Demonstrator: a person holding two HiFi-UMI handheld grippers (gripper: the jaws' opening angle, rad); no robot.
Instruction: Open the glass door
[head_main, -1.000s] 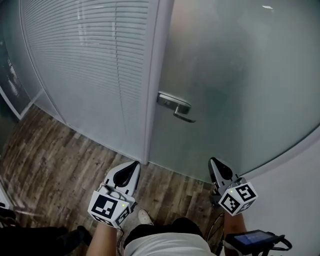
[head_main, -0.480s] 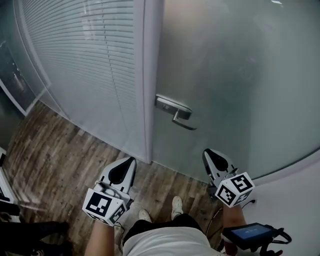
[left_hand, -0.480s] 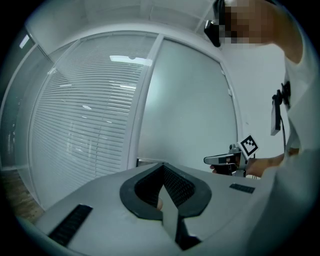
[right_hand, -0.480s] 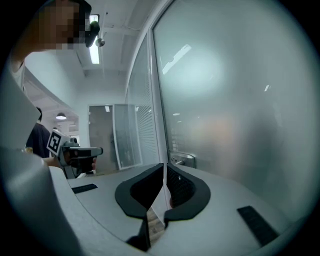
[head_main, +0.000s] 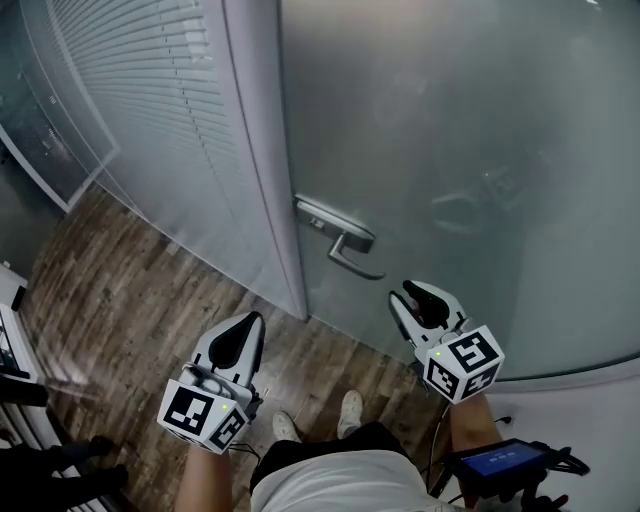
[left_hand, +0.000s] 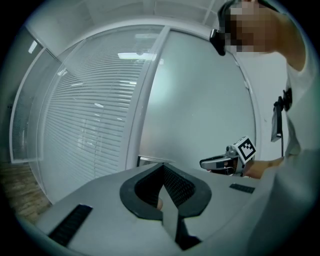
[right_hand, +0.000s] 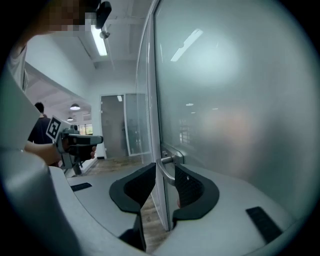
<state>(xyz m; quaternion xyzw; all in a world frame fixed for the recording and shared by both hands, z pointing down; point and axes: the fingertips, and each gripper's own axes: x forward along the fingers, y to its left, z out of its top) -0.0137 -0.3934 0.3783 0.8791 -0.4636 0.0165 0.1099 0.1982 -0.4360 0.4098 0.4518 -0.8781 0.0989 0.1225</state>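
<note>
Standing before the frosted glass door (head_main: 450, 150)
Lower left, the left gripper (head_main: 250, 325) is hanging closed and empty over the wood floor (head_main: 130, 290). Lower right, the right gripper (head_main: 422, 297) has just been opening its jaws, the lever handle (head_main: 340, 238) showing in their gap, untouched. The door is filling the upper right.

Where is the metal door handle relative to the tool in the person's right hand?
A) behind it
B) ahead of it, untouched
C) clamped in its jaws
B: the right tool, whose jaws have just been opening and grip nothing, sits short of the door handle on the glass door.
</note>
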